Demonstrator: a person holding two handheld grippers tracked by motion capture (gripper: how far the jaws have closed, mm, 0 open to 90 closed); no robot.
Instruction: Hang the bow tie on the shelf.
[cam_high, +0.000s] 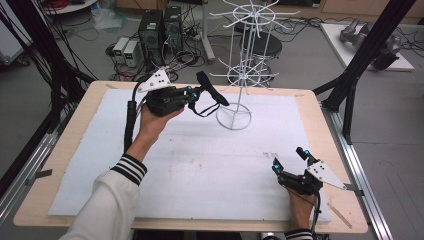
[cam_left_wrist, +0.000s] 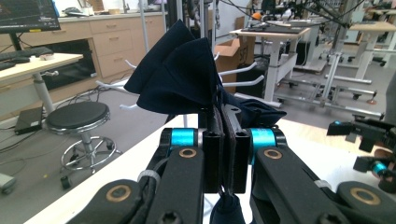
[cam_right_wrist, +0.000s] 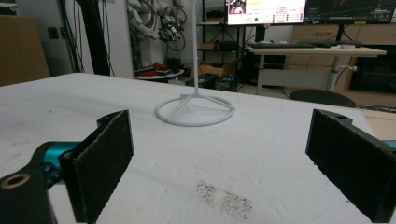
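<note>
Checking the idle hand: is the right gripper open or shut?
Open: the right gripper's black jaws stand wide apart, holding nothing.

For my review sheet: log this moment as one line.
left gripper: shut on dark mask, raised by white rack | right gripper: open, holding nothing, low over white mat

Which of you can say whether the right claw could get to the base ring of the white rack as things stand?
Probably yes. The right claw is open and points toward the rack's base ring, with bare white mat between them.
</note>
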